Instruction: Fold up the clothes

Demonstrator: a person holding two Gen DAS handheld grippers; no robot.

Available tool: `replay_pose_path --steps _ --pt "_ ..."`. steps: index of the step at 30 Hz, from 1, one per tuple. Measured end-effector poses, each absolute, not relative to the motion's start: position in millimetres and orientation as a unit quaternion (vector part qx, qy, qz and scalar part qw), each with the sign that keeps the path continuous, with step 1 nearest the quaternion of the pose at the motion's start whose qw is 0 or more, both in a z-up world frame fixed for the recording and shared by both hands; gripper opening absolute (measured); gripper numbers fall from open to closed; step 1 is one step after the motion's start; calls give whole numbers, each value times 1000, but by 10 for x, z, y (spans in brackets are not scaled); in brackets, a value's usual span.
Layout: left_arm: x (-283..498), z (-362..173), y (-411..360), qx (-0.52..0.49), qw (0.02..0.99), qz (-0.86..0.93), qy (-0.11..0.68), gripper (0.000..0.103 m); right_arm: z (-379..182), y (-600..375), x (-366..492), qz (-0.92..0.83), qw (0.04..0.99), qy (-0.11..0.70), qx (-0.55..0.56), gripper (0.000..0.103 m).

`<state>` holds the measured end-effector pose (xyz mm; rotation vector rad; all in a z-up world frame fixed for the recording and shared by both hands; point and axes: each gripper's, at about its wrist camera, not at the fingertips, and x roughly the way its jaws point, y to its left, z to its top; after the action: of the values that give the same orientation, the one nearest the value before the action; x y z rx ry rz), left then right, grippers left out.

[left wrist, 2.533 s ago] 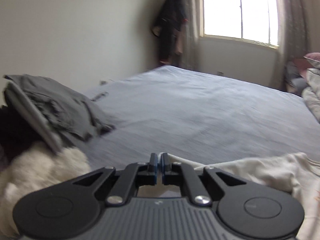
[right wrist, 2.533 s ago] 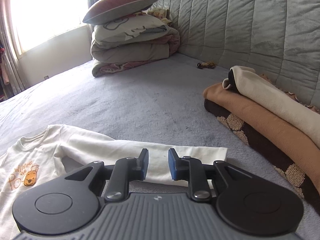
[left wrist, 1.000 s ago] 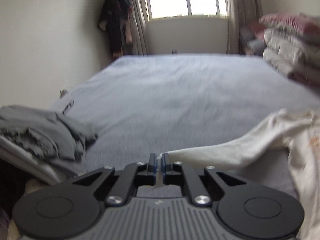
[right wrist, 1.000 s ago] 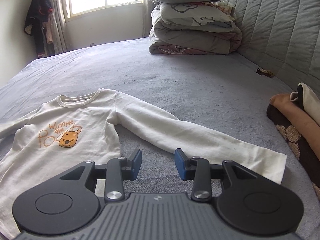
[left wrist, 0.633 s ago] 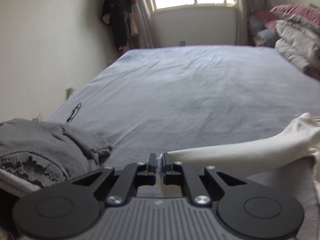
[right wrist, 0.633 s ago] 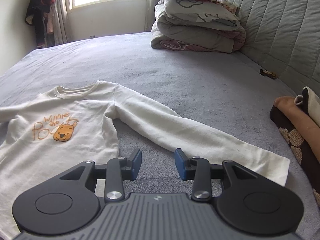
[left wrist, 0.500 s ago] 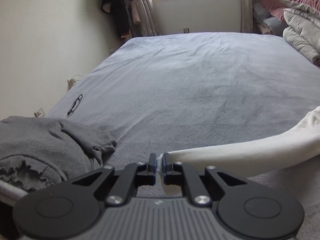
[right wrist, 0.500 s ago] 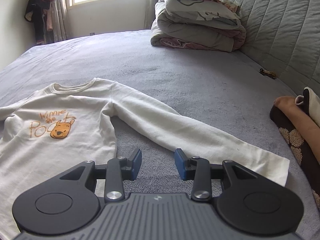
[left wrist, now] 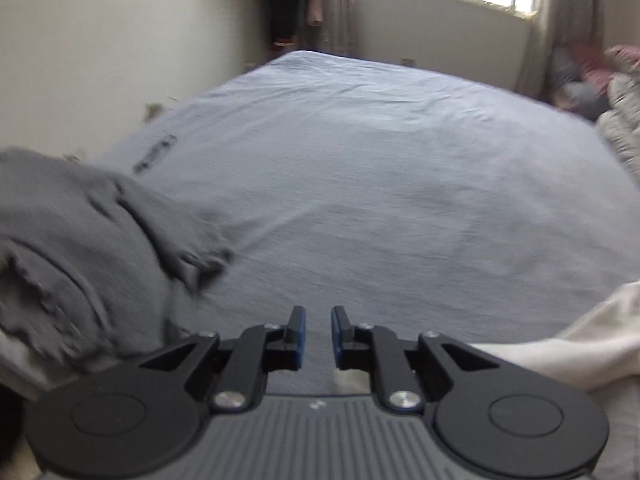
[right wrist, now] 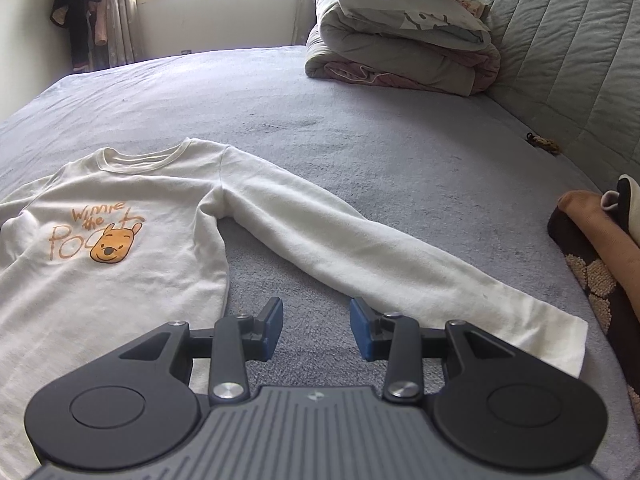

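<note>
Right wrist view: wide grey-blue napped bed cover (right wrist: 400, 152) is lying flat; quilted pale-grey headboard (right wrist: 568, 52) is rising behind. Stack of folded puffy quilts and pillows (right wrist: 400, 40) is sitting at the far corner. Cream long-sleeved knit shirt with orange bear print (right wrist: 120, 240) is lying spread face-up, one sleeve stretching toward the right gripper (right wrist: 315, 328), whose blue-padded jaws are standing apart, gripping nothing. Left gripper (left wrist: 318, 338) is opening, nothing between its jaws; crumpled grey ruffled garment (left wrist: 80, 248) is lying beside it.
</note>
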<state>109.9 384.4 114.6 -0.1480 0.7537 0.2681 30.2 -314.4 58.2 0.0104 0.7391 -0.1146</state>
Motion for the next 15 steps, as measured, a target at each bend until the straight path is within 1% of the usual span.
replay_pose_path --steps 1,2,6,7,8,10,12,13,14,15 --pt "1050 1126 3788 -72 917 127 371 42 582 -3134 304 -55 931 361 5 40" --pt "1006 1104 3736 -72 916 126 375 48 582 -3126 305 -53 931 361 6 40" --pt "879 979 3613 -110 904 117 397 55 595 -3106 292 -46 932 359 7 41" --pt "873 943 3603 -122 902 113 398 59 601 -3105 288 -45 933 357 9 41" --pt "879 903 3595 -127 901 116 399 61 605 -3110 284 -45 933 357 12 41" --pt "933 811 3606 -141 897 134 397 61 610 -3126 277 -45 933 356 17 41" --pt "1002 705 3642 -169 890 142 399 58 616 -3141 271 -45 934 355 21 42" --pt "1035 660 3639 -175 886 146 403 31 619 -3151 270 -44 934 354 22 42" --pt "1068 615 3635 -182 883 150 407 1 622 -3160 271 -44 934 354 24 42" --pt "1082 588 3607 -178 881 151 412 0 625 -3169 273 -45 934 354 27 42"
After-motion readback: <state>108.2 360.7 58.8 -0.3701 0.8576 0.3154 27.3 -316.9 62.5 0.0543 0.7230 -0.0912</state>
